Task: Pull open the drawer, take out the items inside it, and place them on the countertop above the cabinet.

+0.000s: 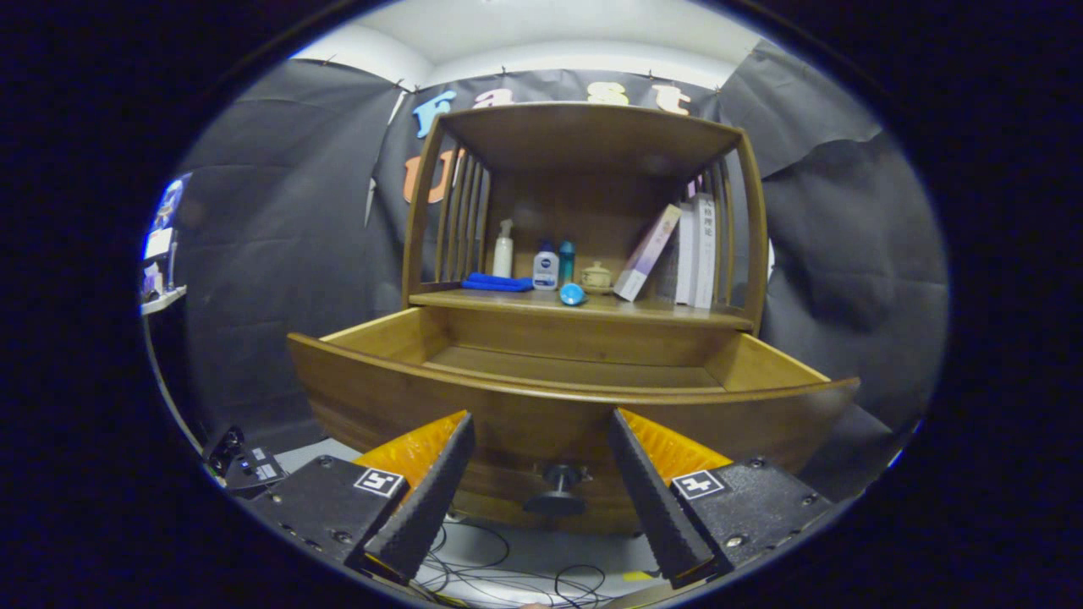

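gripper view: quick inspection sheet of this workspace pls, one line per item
surface: wooden countertop above the open drawer.
job's things: drawer interior looks bare; knob between the fingers.
clutter: blue cloth, bottles, small jar, books, blue object on the countertop.
grippers: gripper open, fingers either side of the knob, not touching.
cables: loose cables on the floor.
surroundings: black cloth wall.
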Motion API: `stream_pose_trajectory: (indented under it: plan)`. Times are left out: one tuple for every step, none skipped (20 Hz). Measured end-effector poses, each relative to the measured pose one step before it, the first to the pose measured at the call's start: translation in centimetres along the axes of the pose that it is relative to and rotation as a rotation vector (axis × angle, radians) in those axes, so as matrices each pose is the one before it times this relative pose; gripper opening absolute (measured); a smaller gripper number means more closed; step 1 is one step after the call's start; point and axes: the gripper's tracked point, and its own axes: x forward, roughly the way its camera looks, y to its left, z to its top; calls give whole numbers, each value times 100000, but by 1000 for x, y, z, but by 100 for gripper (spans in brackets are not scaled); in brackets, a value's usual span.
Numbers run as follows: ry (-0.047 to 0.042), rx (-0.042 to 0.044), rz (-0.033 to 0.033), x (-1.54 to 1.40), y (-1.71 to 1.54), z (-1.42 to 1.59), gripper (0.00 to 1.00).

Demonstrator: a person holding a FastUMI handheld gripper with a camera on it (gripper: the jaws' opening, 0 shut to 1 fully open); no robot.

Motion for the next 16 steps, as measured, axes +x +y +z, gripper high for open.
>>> stream_pose_trajectory:
  plan:
    - [1051,1917,-581,161,-94,-571,100]
    - [1676,758,-274,286,-83,-693,100]
    - [928,-13,-748,269,-279,-550,100]
    - [452,-2,-1028,304,-295,-291,100]
    - [-831,-17,-468,-92,56,60,100]
    - [-603,-333,-973,96,-46,37,100]
    - [-352,-279,-1382,58,-22,-175,100]
    - [-717,-306,-1853,153,-43,71,100]
    - [-562,-794,-2013,209,-14,-63,100]
    - [-145,-928,-2021,228,-99,72,100]
    - [-62,-169,-864,312,28,-29,100]
    - [206,834,576,203,322,241,100]
    - [745,1141,1129,353,176,-265,100]
    - [720,1380,933,227,104,43,100]
    - [-363,257,135,251,-150,241,99]
    - [-20,-889,-264,92,35,-11,98]
